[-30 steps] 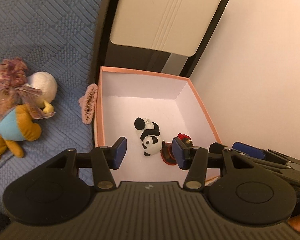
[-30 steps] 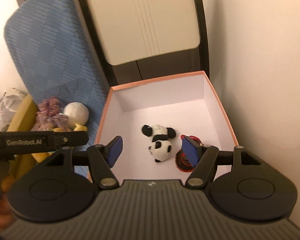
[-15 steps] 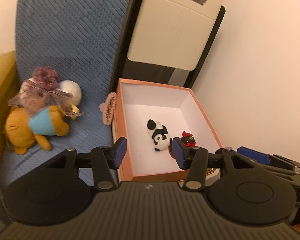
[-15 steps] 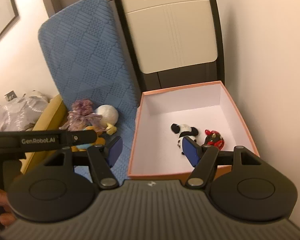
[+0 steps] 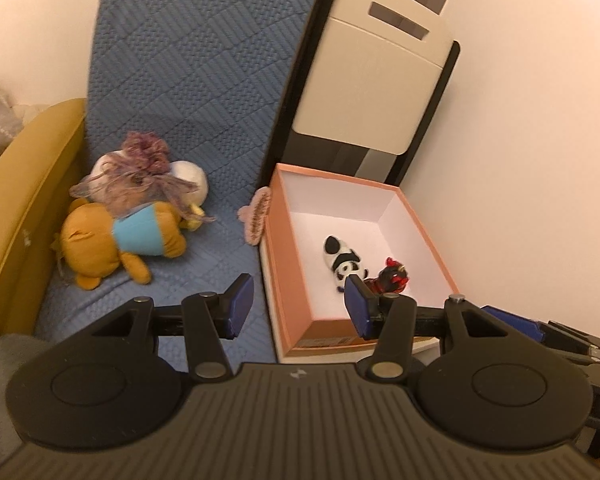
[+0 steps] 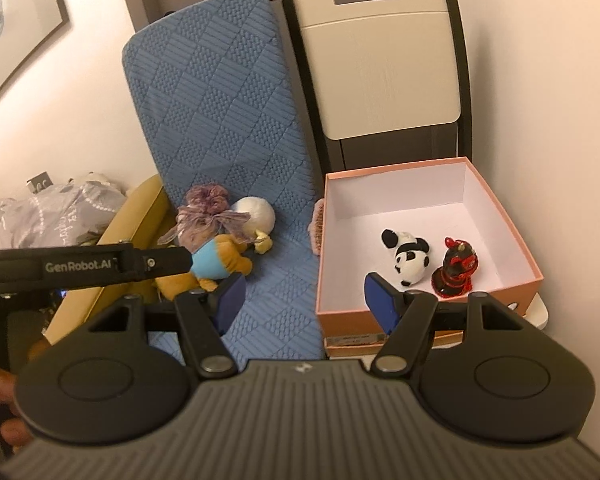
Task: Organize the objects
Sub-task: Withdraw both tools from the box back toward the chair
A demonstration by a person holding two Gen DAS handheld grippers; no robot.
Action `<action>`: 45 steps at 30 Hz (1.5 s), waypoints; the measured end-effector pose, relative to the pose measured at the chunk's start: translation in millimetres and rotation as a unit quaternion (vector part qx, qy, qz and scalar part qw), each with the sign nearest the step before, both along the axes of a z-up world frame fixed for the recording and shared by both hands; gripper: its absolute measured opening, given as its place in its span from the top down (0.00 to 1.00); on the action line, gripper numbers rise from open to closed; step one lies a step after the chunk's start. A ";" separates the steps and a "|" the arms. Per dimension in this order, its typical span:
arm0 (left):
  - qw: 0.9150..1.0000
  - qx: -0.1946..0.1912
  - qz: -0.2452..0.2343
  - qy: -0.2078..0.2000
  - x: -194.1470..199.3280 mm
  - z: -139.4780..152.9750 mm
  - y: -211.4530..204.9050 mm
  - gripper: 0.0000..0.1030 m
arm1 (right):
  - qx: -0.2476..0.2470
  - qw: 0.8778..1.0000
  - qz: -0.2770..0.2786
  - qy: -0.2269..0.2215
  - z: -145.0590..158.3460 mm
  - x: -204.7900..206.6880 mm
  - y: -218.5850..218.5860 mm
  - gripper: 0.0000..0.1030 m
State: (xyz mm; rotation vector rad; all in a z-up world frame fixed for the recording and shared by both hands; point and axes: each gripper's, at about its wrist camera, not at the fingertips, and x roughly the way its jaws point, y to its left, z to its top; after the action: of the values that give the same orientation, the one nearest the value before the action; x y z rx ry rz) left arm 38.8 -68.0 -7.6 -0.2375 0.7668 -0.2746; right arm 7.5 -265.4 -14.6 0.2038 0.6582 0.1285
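Blue cushion [image 6: 236, 128] holds plush toys [image 6: 220, 240]; pink box [image 6: 512, 240] (panda [image 6: 408, 260] inside) beside.

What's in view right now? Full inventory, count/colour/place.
box: 1, pink outside, white inside, right of the seat
panda plush: 1, black-white, in box
figurine: 1, red-black, in box beside panda
bear plush: 1, orange, blue shirt, on seat
white plush: 1, behind the bear
purple scrunchie: 1, atop plush pile
hair clip: 1, pink, against box's left wall
blue seat: 1, quilted
left gripper: open, empty
right gripper: open, empty
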 end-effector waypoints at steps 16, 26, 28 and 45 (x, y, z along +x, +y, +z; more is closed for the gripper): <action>0.999 0.001 0.039 0.009 -15.1 -15.7 53.4 0.36 | -0.013 1.000 0.011 0.016 -13.6 2.5 48.3 0.34; 0.999 0.003 0.035 0.025 10.2 -25.3 57.2 0.35 | -0.016 1.000 0.010 0.024 -19.3 23.7 54.0 0.34; 0.999 0.005 0.036 0.026 16.4 -26.9 57.7 0.35 | -0.013 1.000 0.007 0.027 -21.3 30.4 52.5 0.34; 0.997 0.019 0.049 0.053 100.1 -59.9 63.1 0.32 | -0.020 0.998 0.005 0.066 -63.9 100.2 55.0 0.20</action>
State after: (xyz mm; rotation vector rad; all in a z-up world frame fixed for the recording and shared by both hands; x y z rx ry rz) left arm 138.9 -5.0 -67.5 -0.2548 0.8616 -0.1561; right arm 107.6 -210.4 -78.5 0.1713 0.7924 0.1127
